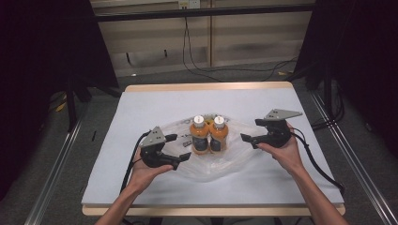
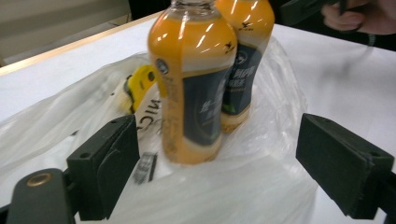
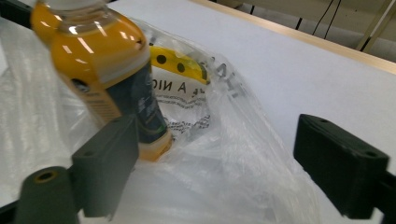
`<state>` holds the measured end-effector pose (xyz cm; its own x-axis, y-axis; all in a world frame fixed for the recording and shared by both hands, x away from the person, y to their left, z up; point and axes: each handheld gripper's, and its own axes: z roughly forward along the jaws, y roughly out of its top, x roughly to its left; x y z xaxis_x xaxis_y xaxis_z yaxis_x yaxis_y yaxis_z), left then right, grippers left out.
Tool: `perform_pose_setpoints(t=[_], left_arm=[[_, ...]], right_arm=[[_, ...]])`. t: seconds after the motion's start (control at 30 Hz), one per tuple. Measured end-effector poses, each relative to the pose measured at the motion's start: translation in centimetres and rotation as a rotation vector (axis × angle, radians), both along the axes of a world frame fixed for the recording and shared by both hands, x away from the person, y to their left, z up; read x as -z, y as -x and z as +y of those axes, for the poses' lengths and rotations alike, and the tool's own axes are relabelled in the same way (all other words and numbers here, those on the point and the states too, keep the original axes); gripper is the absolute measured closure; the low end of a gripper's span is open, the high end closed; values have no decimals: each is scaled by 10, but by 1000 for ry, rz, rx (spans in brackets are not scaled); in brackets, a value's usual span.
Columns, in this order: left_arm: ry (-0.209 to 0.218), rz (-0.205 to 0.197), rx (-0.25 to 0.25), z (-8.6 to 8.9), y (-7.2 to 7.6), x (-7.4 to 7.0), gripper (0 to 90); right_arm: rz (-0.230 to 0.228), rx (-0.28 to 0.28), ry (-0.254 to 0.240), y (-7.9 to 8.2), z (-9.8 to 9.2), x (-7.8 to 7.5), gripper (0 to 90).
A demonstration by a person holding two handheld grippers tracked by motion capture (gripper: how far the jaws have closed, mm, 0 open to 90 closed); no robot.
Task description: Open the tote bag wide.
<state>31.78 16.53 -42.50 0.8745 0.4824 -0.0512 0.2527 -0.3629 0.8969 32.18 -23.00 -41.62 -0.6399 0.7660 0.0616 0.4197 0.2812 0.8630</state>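
two orange drink bottles (image 1: 209,134) stand upright, side by side and touching, on a crumpled clear plastic bag (image 1: 234,157) spread near the middle of the bench (image 1: 141,108). white caps, dark labels round the lower body. the bench top is covered in white, with a pale wood edge showing at the far side.

left hand-held gripper (image 1: 178,146) sits just left of the bottles, held in the person's left hand (image 1: 145,169), jaws spread wide and holding nothing. its tips point toward the bottles, near the bag's left edge. in the left gripper view the nearer bottle (image 2: 192,84) stands between the open jaws but farther off, not touched by either; the second bottle (image 2: 245,56) is right behind it.

right hand-held gripper (image 1: 251,132) sits just right of the bottles, held in the right hand (image 1: 284,152), jaws also wide apart and empty. in the right gripper view one bottle (image 3: 100,70) stands beyond the left jaw, bag film (image 3: 224,177) lying between the jaws.

beside the bottles, a yellow printed mark (image 3: 180,63) with black dots and black lettering shows on the bag; the words are only partly legible.
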Motion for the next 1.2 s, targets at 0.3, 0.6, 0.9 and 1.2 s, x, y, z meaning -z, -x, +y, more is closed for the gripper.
perform_pose_setpoints(t=[0.3, 0.6, 0.9, 1.2], left_arm=[[-23, -8, -82, 32, 4, 2, 115], [-19, -10, -155, 67, 18, 2, 95], [-49, 38, -158, 74, 44, 10, 88], [-77, 91, -213, 92, 70, 32, 87]], right_arm=[[-16, 43, -13, 40, -21, -2, 170], [-47, 141, -25, 82, -54, -5, 125], [7, 184, -56, 123, -62, 17, 92], [12, 249, -59, 157, -73, 27, 89]])
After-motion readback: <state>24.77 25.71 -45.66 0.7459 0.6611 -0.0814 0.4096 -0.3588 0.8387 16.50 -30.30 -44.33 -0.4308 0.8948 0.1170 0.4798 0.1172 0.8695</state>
